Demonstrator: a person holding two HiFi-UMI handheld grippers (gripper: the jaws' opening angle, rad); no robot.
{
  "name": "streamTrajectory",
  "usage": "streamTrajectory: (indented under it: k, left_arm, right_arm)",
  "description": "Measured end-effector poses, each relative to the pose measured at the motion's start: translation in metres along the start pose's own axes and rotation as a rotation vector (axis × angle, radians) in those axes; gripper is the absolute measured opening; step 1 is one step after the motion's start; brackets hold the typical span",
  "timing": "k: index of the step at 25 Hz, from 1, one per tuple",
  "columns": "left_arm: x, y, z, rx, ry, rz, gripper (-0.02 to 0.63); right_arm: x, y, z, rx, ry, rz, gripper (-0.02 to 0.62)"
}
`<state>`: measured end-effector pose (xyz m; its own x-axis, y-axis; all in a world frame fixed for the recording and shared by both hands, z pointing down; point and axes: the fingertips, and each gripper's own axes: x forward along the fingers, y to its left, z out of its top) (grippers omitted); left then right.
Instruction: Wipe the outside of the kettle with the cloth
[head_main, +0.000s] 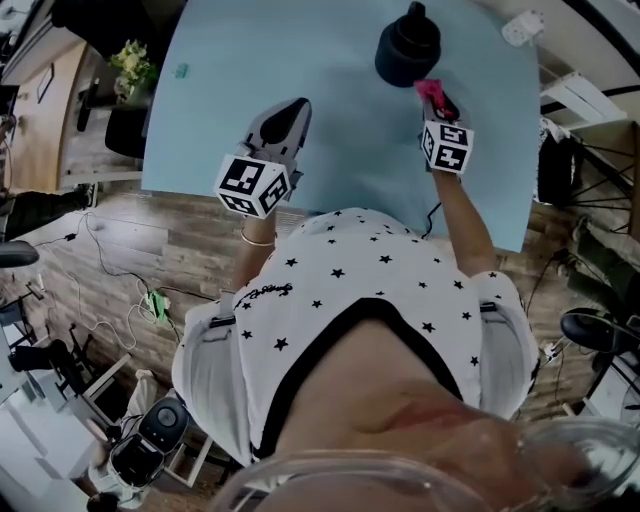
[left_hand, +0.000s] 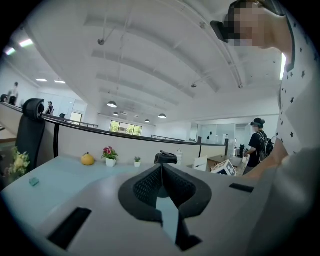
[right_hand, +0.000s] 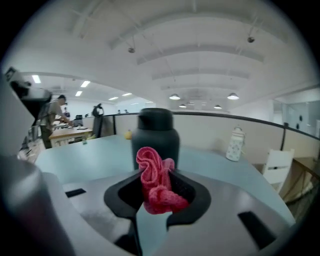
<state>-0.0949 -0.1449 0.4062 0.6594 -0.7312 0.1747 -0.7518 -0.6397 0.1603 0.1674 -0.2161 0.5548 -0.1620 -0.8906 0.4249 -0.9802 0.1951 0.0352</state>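
Right gripper (head_main: 438, 98) clamps a crumpled pink cloth (right_hand: 157, 184) near the squat dark kettle (right_hand: 156, 136) by the tabletop's (head_main: 220, 120) far edge. Left gripper (left_hand: 161, 168) is closed (empty). Press the cloth flat and sweep round.

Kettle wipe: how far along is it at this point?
Done: the cloth is picked up, with the right gripper shut on it. In hand: the cloth is held close to the kettle; whether they touch is unclear. The left gripper is shut and empty, over the table, away from the kettle. Left: the wiping itself, as far as can be told.
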Motion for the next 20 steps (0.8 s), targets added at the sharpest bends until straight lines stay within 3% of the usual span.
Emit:
streamTrajectory:
  k: [2, 4, 9, 20]
  left_arm:
    - [0.002, 0.0, -0.002, -0.004, 0.003, -0.003, 0.029]
    - [0.005, 0.0, -0.002, -0.005, 0.004, -0.009, 0.029]
    - [0.002, 0.005, -0.001, -0.005, 0.002, 0.002, 0.029]
    - [-0.036, 0.04, -0.016, -0.047, 0.025, 0.125, 0.029]
  right_arm:
    - [-0.002, 0.042, -0.003, -0.083, -0.018, 0.106, 0.103]
    - [0.004, 0.073, -0.006, -0.099, -0.007, 0.17, 0.103]
    - [0.034, 0.122, -0.011, -0.131, 0.049, 0.222, 0.103]
    - [0.087, 0.116, -0.018, -0.036, 0.148, 0.082, 0.101]
